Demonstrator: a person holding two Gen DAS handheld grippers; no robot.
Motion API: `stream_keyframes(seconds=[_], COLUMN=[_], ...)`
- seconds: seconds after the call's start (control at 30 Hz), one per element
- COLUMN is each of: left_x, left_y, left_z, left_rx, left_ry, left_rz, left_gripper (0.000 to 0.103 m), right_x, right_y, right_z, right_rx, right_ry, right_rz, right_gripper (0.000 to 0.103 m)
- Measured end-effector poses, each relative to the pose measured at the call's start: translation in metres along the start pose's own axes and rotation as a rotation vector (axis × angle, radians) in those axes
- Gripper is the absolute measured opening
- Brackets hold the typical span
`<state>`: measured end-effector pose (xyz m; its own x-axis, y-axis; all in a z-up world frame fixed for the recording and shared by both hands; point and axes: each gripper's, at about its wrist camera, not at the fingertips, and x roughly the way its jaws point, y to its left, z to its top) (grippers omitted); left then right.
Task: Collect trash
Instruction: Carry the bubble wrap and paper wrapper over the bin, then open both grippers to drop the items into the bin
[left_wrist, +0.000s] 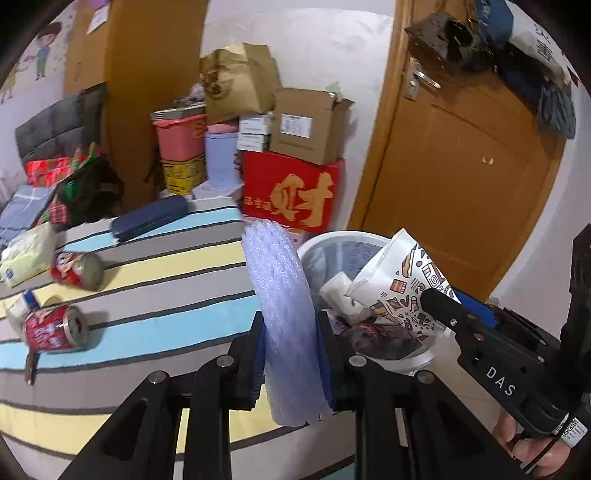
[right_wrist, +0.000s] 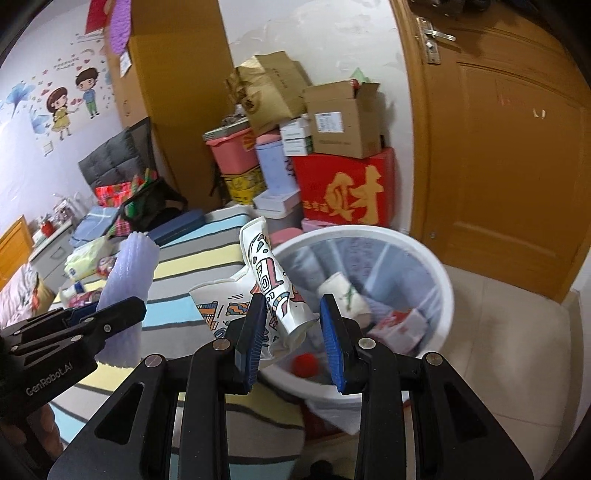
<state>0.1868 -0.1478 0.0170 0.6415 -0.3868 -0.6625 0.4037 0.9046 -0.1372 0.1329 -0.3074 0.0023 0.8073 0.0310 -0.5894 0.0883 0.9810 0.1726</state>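
My left gripper (left_wrist: 291, 321) is shut on a lilac foam wrap sheet (left_wrist: 277, 280), which stands upright between the blue pads over the bed's edge, just left of the white trash bin (left_wrist: 332, 236). In the right wrist view the same foam sheet (right_wrist: 129, 266) sticks up from the left gripper (right_wrist: 122, 310) at the left. My right gripper (right_wrist: 293, 301) is shut on a crumpled white paper bag with colourful drawings (right_wrist: 266, 269), held above the near left rim of the bin (right_wrist: 369, 230). The left wrist view shows that bag (left_wrist: 402, 273) over the bin in the right gripper (left_wrist: 443, 299).
Two red cans (left_wrist: 75, 269) (left_wrist: 55, 330), a tissue pack (left_wrist: 26, 258) and a dark blue case (left_wrist: 149, 219) lie on the striped bedspread (left_wrist: 166, 280). Stacked boxes with a red carton (left_wrist: 291, 192) stand behind the bin. A wooden door (left_wrist: 461, 166) is at the right. The bin holds paper scraps.
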Motion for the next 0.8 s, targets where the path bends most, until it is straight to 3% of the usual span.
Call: stream_keyframes(seconds=[0.33,0.8], left_x=[0.038,0.086], left_y=[-0.038,-0.050], left_z=[0.014,0.020], left_rx=[0.054,0.044], left_ry=[0.041,0.122], left_rz=[-0.060,-0.117], left_gripper=[0.026,0.030], right_x=[0.011,0.040], right_y=[-0.030,-0.059], right_z=[0.007,0.004], right_rx=[0.010,0.015], right_ry=[0.024,0.125], right_rz=[-0.069,-0.173], right_gripper=[0.031,0.032])
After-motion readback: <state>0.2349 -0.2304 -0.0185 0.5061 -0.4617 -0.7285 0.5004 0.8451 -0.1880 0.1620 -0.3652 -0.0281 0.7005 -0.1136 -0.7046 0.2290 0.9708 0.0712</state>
